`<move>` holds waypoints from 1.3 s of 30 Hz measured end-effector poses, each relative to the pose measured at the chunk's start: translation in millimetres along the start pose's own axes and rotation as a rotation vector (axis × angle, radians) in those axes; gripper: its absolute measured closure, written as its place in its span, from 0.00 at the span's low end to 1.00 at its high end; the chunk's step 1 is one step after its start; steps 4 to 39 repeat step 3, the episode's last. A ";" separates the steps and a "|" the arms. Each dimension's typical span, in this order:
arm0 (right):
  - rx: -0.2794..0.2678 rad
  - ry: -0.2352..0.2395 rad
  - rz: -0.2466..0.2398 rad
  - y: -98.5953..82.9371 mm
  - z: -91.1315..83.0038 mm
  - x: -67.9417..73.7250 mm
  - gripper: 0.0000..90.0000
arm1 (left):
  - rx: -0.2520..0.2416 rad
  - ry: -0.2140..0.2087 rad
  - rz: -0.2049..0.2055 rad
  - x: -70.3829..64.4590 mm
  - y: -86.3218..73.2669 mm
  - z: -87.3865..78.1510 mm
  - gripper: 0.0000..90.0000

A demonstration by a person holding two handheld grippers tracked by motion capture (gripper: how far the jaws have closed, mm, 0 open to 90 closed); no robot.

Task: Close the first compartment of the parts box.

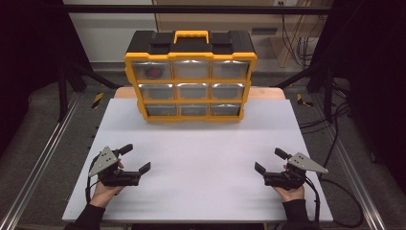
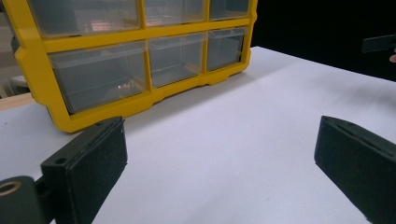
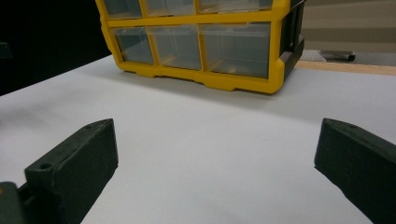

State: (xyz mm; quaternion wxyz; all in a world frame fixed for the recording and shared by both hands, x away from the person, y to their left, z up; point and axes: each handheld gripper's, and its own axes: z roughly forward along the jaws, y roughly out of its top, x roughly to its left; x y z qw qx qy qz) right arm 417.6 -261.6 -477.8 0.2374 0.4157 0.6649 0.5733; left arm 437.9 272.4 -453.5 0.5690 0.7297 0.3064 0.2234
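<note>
A yellow and black drawer organizer point(image 1: 190, 76) stands upright at the back middle of the white table point(image 1: 201, 158), with three rows of clear drawers. The top left drawer point(image 1: 151, 71) holds something reddish. My left gripper point(image 1: 135, 158) rests near the front left of the table, open, nothing between its jaws. At the front right my right gripper point(image 1: 270, 160) is open and empty too. The organizer point(image 2: 135, 60) shows ahead in the left gripper view, and its lower drawers point(image 3: 196, 44) in the right gripper view.
A wooden board point(image 1: 268, 92) sticks out behind the organizer. Metal rails point(image 1: 43, 158) run along both sides of the table, and cables point(image 1: 335, 158) lie on the floor at the right. Open white table surface lies between the grippers and the organizer.
</note>
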 end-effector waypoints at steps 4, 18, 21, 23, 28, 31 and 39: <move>0.007 -0.004 0.006 -0.3 0.6 -0.2 0.00 | 0.009 0.000 -0.006 0.7 -1.0 0.8 0.02; 0.007 -0.004 0.006 -0.3 0.6 -0.2 0.00 | 0.009 0.000 -0.006 0.7 -1.0 0.8 0.02; 0.007 -0.004 0.006 -0.3 0.6 -0.2 0.00 | 0.009 0.000 -0.006 0.7 -1.0 0.8 0.02; 0.007 -0.004 0.006 -0.3 0.6 -0.2 0.00 | 0.009 0.000 -0.006 0.7 -1.0 0.8 0.02; 0.007 -0.004 0.006 -0.3 0.6 -0.2 0.00 | 0.009 0.000 -0.006 0.7 -1.0 0.8 0.02; 0.007 -0.004 0.006 -0.3 0.6 -0.2 0.00 | 0.009 0.000 -0.006 0.7 -1.0 0.8 0.02; 0.007 -0.004 0.006 -0.3 0.6 -0.2 0.00 | 0.009 0.000 -0.006 0.7 -1.0 0.8 0.02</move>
